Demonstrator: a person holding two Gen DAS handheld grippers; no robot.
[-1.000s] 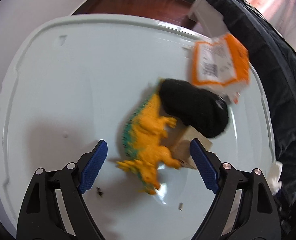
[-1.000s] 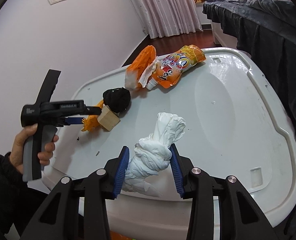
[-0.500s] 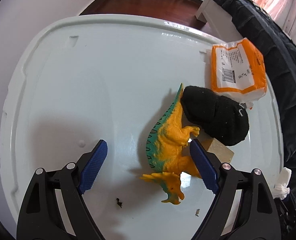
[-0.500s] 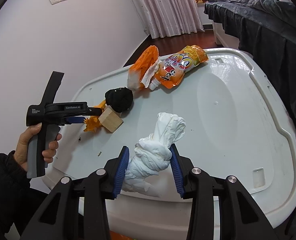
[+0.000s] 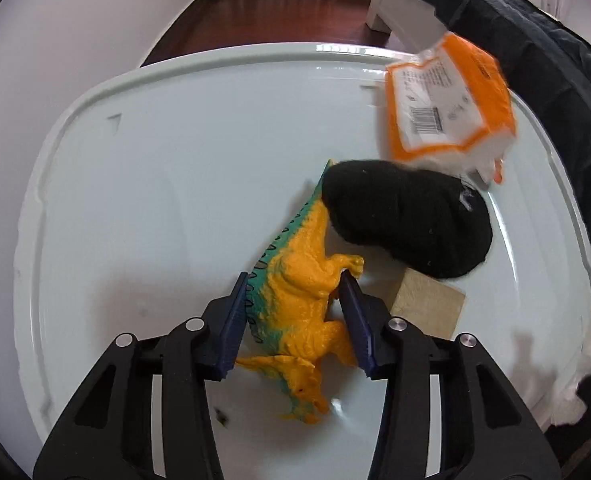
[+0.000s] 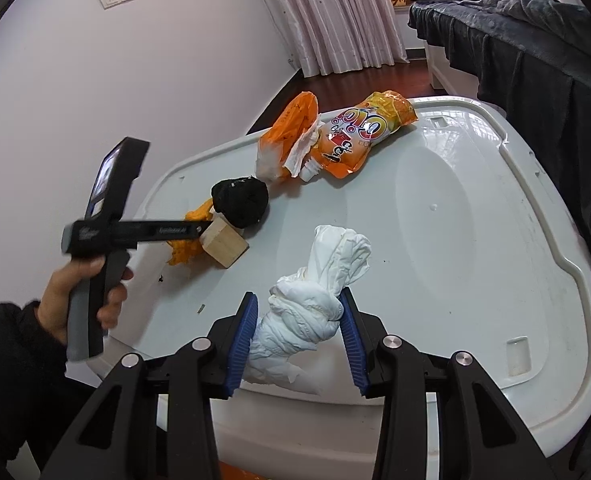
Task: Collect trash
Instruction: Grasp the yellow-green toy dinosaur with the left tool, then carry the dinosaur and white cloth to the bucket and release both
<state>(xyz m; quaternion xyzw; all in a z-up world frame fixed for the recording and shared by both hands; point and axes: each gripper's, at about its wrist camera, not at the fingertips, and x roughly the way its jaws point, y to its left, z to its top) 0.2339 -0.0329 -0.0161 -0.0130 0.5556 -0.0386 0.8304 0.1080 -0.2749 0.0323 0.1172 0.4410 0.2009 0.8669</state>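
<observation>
Left tool [image 5: 295, 312] pinches the toy dinosaur [image 5: 299, 292], not trash; lifting may roll the black sock [image 5: 407, 220]. Right tool [image 6: 299, 334] grips white paper wad [image 6: 319, 300].

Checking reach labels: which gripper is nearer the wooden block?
Left. The left gripper is shut on the dinosaur right beside the block. The right gripper holds the tissue wad, farther from the block.

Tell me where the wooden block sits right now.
In the left wrist view the wooden block lies on the white lid, right of the toy dinosaur, just below the black sock.
</observation>
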